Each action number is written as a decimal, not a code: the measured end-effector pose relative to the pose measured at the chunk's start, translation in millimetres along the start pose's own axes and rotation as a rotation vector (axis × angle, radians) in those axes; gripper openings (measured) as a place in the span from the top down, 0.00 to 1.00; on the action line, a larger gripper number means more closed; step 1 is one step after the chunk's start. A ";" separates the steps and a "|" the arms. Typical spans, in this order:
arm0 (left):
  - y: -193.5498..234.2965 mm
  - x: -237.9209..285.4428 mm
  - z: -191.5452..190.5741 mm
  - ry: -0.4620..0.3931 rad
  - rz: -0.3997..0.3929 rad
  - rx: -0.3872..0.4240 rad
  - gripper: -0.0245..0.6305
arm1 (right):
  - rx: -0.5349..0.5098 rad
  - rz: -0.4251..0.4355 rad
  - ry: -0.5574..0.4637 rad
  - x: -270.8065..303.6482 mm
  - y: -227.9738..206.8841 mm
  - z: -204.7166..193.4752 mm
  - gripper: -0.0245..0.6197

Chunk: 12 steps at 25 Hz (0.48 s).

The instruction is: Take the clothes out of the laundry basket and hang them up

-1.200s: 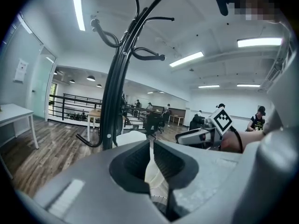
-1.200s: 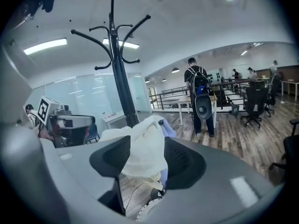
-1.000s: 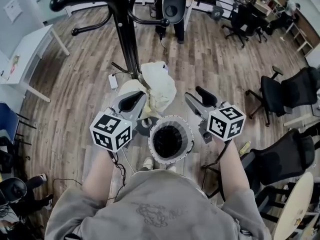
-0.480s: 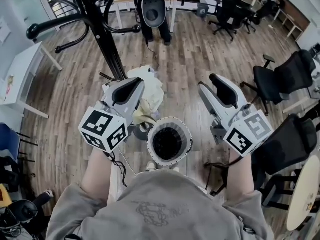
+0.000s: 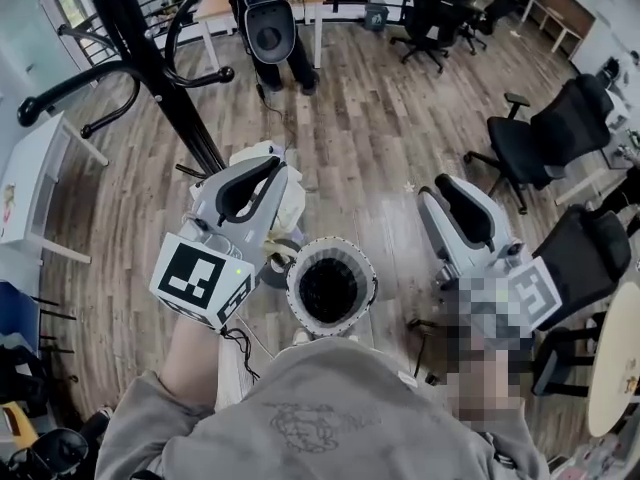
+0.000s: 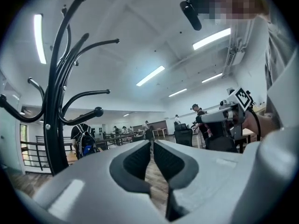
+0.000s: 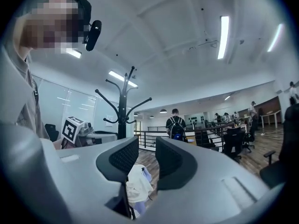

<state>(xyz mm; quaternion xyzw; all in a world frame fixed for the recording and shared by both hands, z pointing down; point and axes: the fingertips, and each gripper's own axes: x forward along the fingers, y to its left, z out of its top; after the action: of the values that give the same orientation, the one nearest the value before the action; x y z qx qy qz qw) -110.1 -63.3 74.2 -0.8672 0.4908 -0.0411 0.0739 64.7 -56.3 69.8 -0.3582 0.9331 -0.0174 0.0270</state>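
A white laundry basket (image 5: 302, 268) with a dark inside stands on the wood floor right in front of me. A cream and white heap of clothes (image 5: 290, 200) lies just beyond it, at the foot of a black coat rack (image 5: 170, 98). My left gripper (image 5: 264, 166) hovers above that heap, its jaws shut with nothing between them (image 6: 152, 146). The right gripper (image 5: 440, 184) is held to the right of the basket, jaws a narrow gap apart and empty (image 7: 147, 146). In its view the clothes (image 7: 138, 183) show low down, with the coat rack (image 7: 122, 115) behind them.
Black office chairs (image 5: 545, 133) stand to the right and far back. A person with a backpack (image 5: 272, 26) stands beyond the rack. A white table (image 5: 25, 178) is at the left and a round tabletop (image 5: 615, 368) at the lower right.
My right gripper has swung out to the right, away from the basket. The left gripper has edged forward over the clothes heap. My view has drifted, so the rack now sits farther left.
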 end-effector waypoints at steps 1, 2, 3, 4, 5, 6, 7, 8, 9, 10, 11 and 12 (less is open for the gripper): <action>-3.4 2.0 -1.8 0.004 -0.009 0.006 0.92 | 0.008 -0.011 0.009 -4.9 -1.4 -2.9 0.75; -6.7 3.4 -3.5 0.007 -0.018 0.003 0.92 | 0.021 -0.021 0.016 -9.4 -3.0 -6.1 0.76; -10.0 4.7 -5.2 0.009 -0.028 -0.006 0.92 | 0.040 -0.029 0.024 -13.6 -4.9 -9.8 0.77; -13.2 6.1 -7.1 0.011 -0.036 -0.016 0.92 | 0.060 -0.038 0.031 -17.6 -7.2 -14.1 0.78; -16.3 8.1 -9.4 0.012 -0.043 -0.025 0.92 | 0.078 -0.049 0.040 -21.5 -10.3 -19.2 0.79; -19.4 10.6 -12.7 0.014 -0.051 -0.032 0.92 | 0.093 -0.066 0.050 -25.1 -14.3 -25.1 0.79; -22.6 13.5 -17.1 0.017 -0.059 -0.038 0.92 | 0.108 -0.088 0.060 -28.5 -18.8 -31.7 0.80; -25.9 16.4 -22.9 0.020 -0.068 -0.043 0.92 | 0.120 -0.110 0.072 -31.5 -23.4 -38.8 0.81; -29.2 18.9 -29.8 0.024 -0.076 -0.050 0.92 | 0.130 -0.130 0.083 -34.2 -27.3 -46.1 0.83; -32.4 21.1 -36.9 0.030 -0.085 -0.058 0.92 | 0.138 -0.146 0.096 -36.6 -30.3 -53.1 0.84; -35.4 22.7 -44.0 0.040 -0.091 -0.067 0.92 | 0.143 -0.159 0.109 -38.7 -32.6 -59.9 0.85; -37.9 23.9 -51.1 0.052 -0.095 -0.078 0.93 | 0.146 -0.169 0.123 -40.4 -34.0 -66.1 0.86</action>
<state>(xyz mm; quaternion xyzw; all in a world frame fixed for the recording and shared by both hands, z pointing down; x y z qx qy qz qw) -73.1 -69.0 130.9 -0.8905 0.4518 -0.0479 0.0253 113.2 -53.6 139.1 -0.4310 0.8957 -0.1092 -0.0057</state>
